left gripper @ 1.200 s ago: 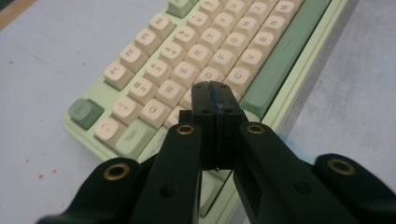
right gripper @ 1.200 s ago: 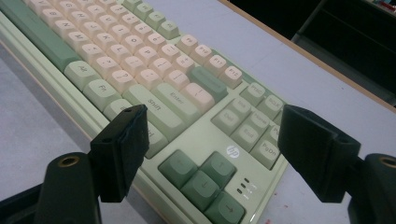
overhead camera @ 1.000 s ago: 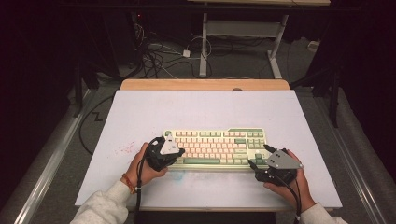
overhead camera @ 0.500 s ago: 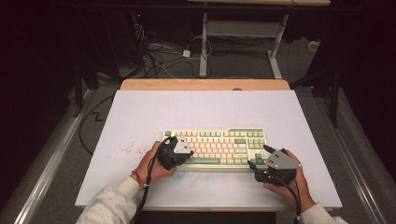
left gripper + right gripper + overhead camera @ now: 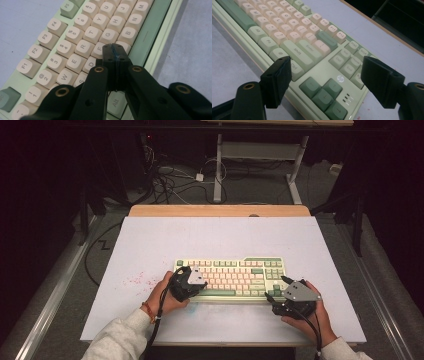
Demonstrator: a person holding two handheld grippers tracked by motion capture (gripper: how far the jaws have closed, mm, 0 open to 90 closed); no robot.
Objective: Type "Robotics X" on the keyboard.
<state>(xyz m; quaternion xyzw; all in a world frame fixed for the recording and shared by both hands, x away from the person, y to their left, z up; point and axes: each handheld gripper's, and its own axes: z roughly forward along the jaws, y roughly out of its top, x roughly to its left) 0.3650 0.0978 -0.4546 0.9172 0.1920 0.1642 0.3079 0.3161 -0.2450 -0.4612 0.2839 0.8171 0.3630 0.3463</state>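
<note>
Your left gripper (image 5: 114, 51) has its fingers (image 5: 108, 53) pressed flat together with nothing between them, the tips poised over the keyboard (image 5: 82, 37) around the V and C keys, just short of the green space bar (image 5: 147, 32); whether they touch a key cannot be told. Your right gripper (image 5: 325, 75) has its fingers (image 5: 279, 75) spread wide apart, empty, framing the keyboard's (image 5: 294, 50) arrow cluster (image 5: 324, 96) and the Ctrl key (image 5: 294, 67), hanging just above that corner.

From the high view, the keyboard (image 5: 230, 276) lies on the white table (image 5: 215, 235), a little toward 6 o'clock from the table's centre, its long side running from 9 to 3 o'clock. Your left gripper (image 5: 192, 282) sits at the keyboard's 8 o'clock corner, over the lower left keys, held in your left hand (image 5: 162, 297). Your right gripper (image 5: 280, 295) sits at the keyboard's 4 o'clock corner, held in your right hand (image 5: 307, 317), its grey plate (image 5: 299, 291) facing up. A scatter of red specks (image 5: 135, 280) marks the table at 9 o'clock from the keyboard, near your left wrist. Cables (image 5: 175, 180) lie tangled on the floor beyond the table's 12 o'clock edge.
</note>
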